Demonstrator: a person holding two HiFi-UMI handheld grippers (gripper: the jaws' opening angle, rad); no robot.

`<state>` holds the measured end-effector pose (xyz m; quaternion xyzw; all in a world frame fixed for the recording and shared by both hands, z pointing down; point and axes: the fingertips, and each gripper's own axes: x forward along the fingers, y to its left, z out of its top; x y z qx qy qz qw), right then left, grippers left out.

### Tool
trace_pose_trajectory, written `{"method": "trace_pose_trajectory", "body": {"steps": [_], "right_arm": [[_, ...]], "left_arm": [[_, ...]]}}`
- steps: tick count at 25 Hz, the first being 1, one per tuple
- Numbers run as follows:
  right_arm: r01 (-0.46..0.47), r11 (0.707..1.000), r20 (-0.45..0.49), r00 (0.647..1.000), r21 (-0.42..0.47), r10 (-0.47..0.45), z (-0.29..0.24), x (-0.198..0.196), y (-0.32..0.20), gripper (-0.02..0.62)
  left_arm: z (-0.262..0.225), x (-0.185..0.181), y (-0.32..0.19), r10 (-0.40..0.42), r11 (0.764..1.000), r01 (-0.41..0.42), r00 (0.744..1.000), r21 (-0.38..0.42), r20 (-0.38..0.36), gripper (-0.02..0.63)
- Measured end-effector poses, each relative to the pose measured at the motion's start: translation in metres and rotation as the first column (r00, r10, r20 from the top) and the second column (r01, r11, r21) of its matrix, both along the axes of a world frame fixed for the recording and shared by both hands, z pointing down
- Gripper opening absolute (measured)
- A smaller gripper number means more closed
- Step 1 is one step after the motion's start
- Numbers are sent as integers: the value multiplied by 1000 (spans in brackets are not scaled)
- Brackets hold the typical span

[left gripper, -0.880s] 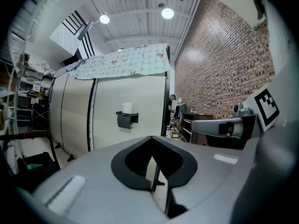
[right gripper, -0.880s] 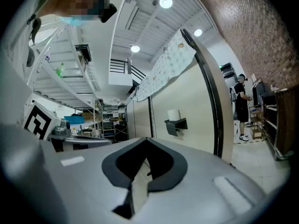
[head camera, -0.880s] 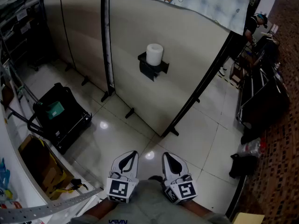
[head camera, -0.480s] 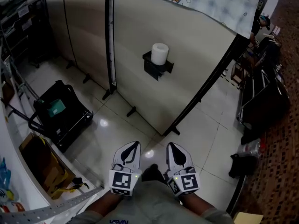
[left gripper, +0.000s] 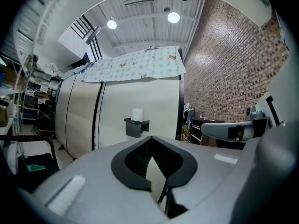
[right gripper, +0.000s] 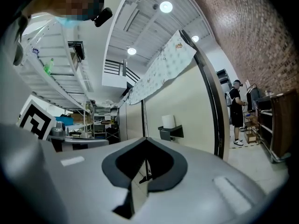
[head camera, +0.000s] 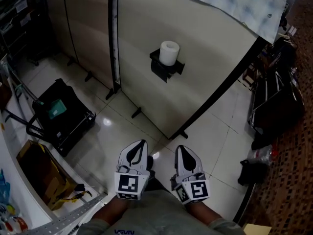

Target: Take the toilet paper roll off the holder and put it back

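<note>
A white toilet paper roll (head camera: 169,52) stands upright on a black holder (head camera: 166,69) fixed to a beige partition panel. The roll (left gripper: 137,114) and the holder (left gripper: 135,126) also show in the left gripper view, and the roll (right gripper: 168,121) on the holder (right gripper: 170,132) in the right gripper view. My left gripper (head camera: 138,144) and right gripper (head camera: 182,149) are held low and close to my body, side by side, far from the roll. Both have their jaws shut with nothing between them.
Beige partition panels (head camera: 210,58) on black feet stand ahead, with a patterned cloth (head camera: 234,1) over the top. A black cart (head camera: 61,114) and a cardboard box (head camera: 36,173) sit at the left. Dark furniture (head camera: 274,106) and a brick wall lie right. A person (right gripper: 236,111) stands far off.
The view has drifted forward and down a little, so the roll and holder sit slightly further right in the frame. Both grippers have risen slightly and stay shut.
</note>
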<state>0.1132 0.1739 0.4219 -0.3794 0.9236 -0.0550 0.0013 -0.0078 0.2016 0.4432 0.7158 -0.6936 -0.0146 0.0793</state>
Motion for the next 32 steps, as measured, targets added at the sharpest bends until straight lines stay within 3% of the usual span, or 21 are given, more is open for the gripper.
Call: {"method": "trace_pose_trajectory", "body": {"steps": [6,21,32], "right_arm": [[14,1000,14,1000,-8,-14,2,-19,-31,0],[71,997,62,995,6,-72,-15,-70,-162,0],[137,991,109,985,-7,-135,-17,-77,-233,0]], "left_arm": [[6,-10,-30,16,999,-16,1000,-34,13,6],[-15,-44,-160,23,998,-19,997,-55,73,6],[-15,-51,-238,-1,995,14,992,-99,130,32]]}}
